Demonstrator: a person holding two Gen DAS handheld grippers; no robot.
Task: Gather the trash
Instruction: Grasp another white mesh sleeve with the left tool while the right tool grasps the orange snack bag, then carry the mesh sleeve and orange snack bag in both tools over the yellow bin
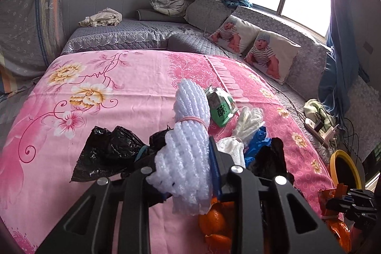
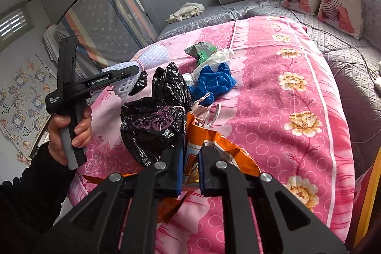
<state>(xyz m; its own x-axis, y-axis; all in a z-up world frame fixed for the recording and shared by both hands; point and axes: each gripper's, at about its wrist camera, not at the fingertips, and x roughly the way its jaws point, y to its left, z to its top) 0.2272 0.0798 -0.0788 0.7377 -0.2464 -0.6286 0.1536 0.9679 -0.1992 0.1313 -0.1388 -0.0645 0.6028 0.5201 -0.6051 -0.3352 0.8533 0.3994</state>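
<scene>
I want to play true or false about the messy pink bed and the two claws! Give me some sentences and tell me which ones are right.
1. The left claw is pinching a white foam net. True.
2. The right claw is holding a blue glove. False: it is shut on an orange wrapper; the blue glove lies on the bed.
3. A green carton lies on the pink bedspread. True.
4. The crumpled plastic bags in the pile are yellow. False: they are black.
5. A toy tiger sits on the grey couch by the wall. True.
</scene>
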